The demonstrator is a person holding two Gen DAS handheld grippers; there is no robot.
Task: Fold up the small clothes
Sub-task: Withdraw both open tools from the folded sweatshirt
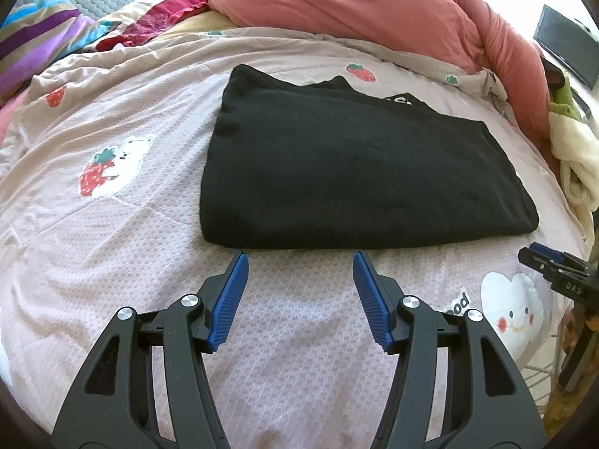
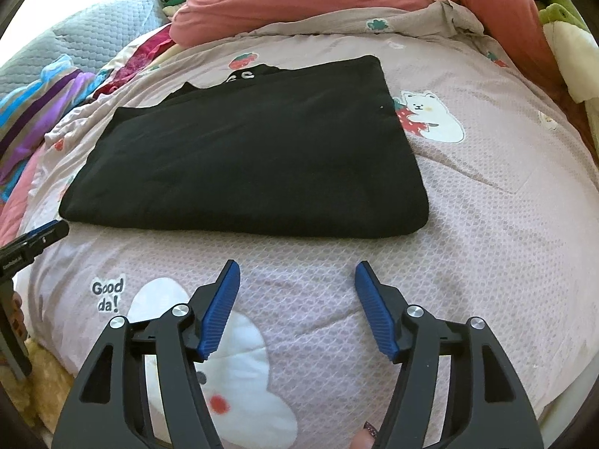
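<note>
A black garment (image 1: 337, 164) lies folded into a flat rectangle on the pink printed quilt (image 1: 112, 269); it also shows in the right wrist view (image 2: 254, 157). A bit of white lettering shows at its far edge. My left gripper (image 1: 300, 258) is open and empty, just short of the garment's near edge. My right gripper (image 2: 297, 267) is open and empty, a little in front of the garment's near edge. The right gripper also shows at the right edge of the left wrist view (image 1: 539, 258), and the left gripper at the left edge of the right wrist view (image 2: 45, 235).
A rolled salmon duvet (image 1: 374, 3) lies along the far side of the bed. Striped and red clothes (image 1: 48, 37) are piled at the far left, with a grey quilted pillow (image 2: 93, 33). A cream and green plush (image 1: 572, 142) sits at the right edge.
</note>
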